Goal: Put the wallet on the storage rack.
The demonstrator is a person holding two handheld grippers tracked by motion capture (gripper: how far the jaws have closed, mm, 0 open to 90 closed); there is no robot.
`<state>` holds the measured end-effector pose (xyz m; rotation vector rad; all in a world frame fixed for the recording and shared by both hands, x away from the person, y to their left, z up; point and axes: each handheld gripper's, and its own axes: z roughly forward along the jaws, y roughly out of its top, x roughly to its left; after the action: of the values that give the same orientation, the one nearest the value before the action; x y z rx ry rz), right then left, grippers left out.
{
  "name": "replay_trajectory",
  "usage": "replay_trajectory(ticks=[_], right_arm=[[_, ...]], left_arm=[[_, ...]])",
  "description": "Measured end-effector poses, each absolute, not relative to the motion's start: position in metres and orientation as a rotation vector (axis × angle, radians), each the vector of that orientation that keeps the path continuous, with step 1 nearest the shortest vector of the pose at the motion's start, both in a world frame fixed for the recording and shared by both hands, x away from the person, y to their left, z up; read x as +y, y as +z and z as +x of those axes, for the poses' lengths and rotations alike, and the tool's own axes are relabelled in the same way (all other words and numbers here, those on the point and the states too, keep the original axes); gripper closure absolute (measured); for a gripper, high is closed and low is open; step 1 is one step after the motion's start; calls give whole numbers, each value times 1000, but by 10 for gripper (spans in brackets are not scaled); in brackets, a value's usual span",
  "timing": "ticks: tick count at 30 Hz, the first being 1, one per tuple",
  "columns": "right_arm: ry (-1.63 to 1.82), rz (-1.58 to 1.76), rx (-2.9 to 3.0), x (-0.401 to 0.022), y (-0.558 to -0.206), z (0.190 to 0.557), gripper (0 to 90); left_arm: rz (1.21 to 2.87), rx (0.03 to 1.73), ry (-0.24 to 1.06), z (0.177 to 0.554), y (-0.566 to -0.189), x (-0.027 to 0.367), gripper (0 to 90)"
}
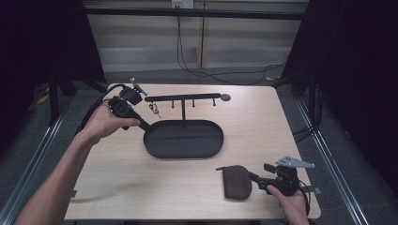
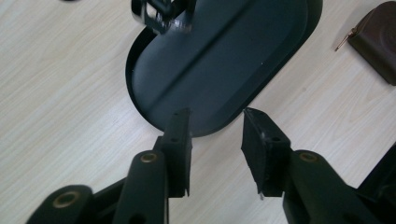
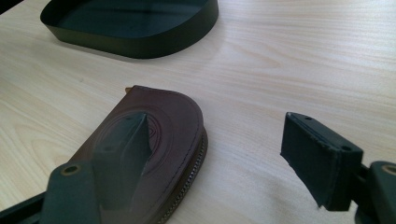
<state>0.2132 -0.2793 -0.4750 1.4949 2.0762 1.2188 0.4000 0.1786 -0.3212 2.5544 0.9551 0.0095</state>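
Observation:
A black stand has an oval tray (image 1: pixel 187 140) as its base and a horizontal bar (image 1: pixel 183 98) with short pegs above it. A small metal key ring (image 1: pixel 153 108) hangs from the bar's left peg and appears blurred as the key ring (image 2: pixel 161 14). My left gripper (image 1: pixel 144 125) hovers at the tray's left end. Its jaws stand apart over the tray rim (image 2: pixel 219 60), and the left gripper (image 2: pixel 217 116) holds nothing. A brown leather zip pouch (image 1: pixel 236 182) lies flat at the front right. My right gripper (image 1: pixel 256 178) is open, one jaw over the pouch (image 3: pixel 173 121), the other beside it.
The wooden table's front edge runs just below the pouch and the right hand. Black cables (image 1: pixel 220 75) trail on the floor behind the table. Dark curtains and metal rails flank both sides. The tray wall (image 3: pixel 130 44) rises beyond the pouch.

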Motion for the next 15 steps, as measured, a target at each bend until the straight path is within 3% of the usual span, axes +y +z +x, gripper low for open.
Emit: replay_trajectory(ticks=[15], right_arm=[[1220,1502,2075,-280,-475,214,237]], left_arm=[[2384,953,61,366,-354,201,524]])
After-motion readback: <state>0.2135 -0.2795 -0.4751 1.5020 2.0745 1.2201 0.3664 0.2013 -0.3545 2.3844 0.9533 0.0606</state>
